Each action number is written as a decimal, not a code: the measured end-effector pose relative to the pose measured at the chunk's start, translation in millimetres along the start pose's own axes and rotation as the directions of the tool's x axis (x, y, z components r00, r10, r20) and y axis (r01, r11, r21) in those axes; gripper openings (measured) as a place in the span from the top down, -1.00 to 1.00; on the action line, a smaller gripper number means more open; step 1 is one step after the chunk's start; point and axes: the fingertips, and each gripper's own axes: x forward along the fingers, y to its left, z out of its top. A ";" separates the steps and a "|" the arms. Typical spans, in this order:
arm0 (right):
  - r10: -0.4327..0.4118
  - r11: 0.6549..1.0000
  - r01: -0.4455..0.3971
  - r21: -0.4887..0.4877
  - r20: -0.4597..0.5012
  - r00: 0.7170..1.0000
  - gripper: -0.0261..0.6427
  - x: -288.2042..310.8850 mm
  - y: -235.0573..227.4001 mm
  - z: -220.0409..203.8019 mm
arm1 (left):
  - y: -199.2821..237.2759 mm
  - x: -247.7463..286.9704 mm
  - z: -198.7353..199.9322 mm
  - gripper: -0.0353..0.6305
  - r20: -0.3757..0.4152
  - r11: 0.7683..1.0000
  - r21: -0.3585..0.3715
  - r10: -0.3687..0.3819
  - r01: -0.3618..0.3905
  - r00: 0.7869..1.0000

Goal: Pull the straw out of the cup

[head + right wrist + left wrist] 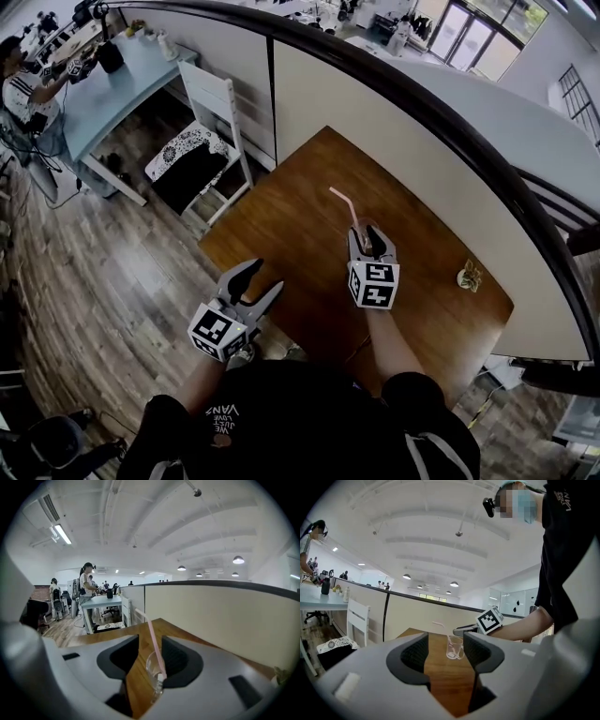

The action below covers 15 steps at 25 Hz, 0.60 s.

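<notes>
The clear cup (156,670) stands on the wooden table (281,225) between the parted jaws of the right gripper (368,242), and the pink straw (152,639) leans in the cup. The left gripper (266,277) is well left of the cup, its jaws wide and empty.

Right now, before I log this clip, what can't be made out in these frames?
- Right gripper view: the cup stands between the open jaws of the right gripper. Whether its clear wall touches a pad is unclear.
- Head view: that gripper hides nearly all of the cup; only the straw shows.
- Head view: the small crumpled thing on the table is too small to identify.
</notes>
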 end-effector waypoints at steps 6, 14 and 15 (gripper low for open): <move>-0.012 0.996 0.009 -0.086 -0.037 0.999 0.46 26.5 0.0 -9.7 | -2.8 -1.9 -14.6 0.24 -0.030 1.000 -0.002 0.012 -0.012 0.999; -0.049 0.982 0.043 -0.182 -0.032 0.998 0.54 47.5 1.9 -5.4 | -3.6 -1.7 -24.3 0.24 -0.065 1.000 -0.021 0.022 -0.023 0.998; -0.056 0.980 0.048 -0.192 -0.036 0.998 0.55 49.6 2.8 -5.2 | -3.1 -2.4 -24.0 0.24 -0.064 0.999 -0.028 0.025 -0.027 0.998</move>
